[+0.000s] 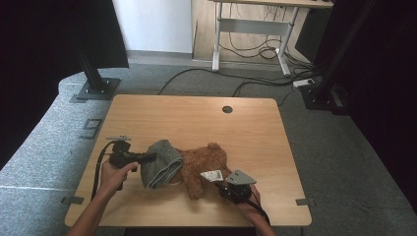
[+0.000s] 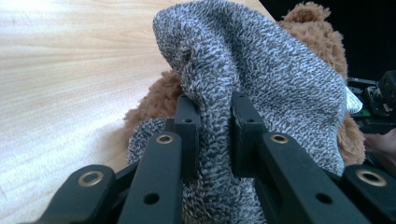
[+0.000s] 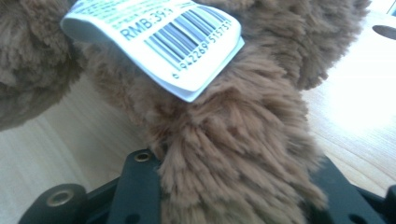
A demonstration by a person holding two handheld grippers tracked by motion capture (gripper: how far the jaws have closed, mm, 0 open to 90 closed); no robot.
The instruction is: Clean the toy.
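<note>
A fuzzy brown plush bear (image 1: 204,164) is lying at the table's (image 1: 196,118) six o'clock edge, its head sitting inside a grey marled knit sock (image 1: 161,163). The left gripper (image 2: 212,126), at nine o'clock of the toy, is pinching a ribbed fold of the sock between nearly closed jaws. The right gripper (image 1: 227,186), at four o'clock, is straddling a shaggy limb beneath a glossy white barcode tag (image 3: 161,39); whether its pads are pressing is unclear.

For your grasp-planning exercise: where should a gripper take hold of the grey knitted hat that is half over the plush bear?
Grip the grey knitted hat at its loose bunched rim, from the open side away from the plush bear: there the knit folds thin enough to pinch, as the left gripper does.
</note>
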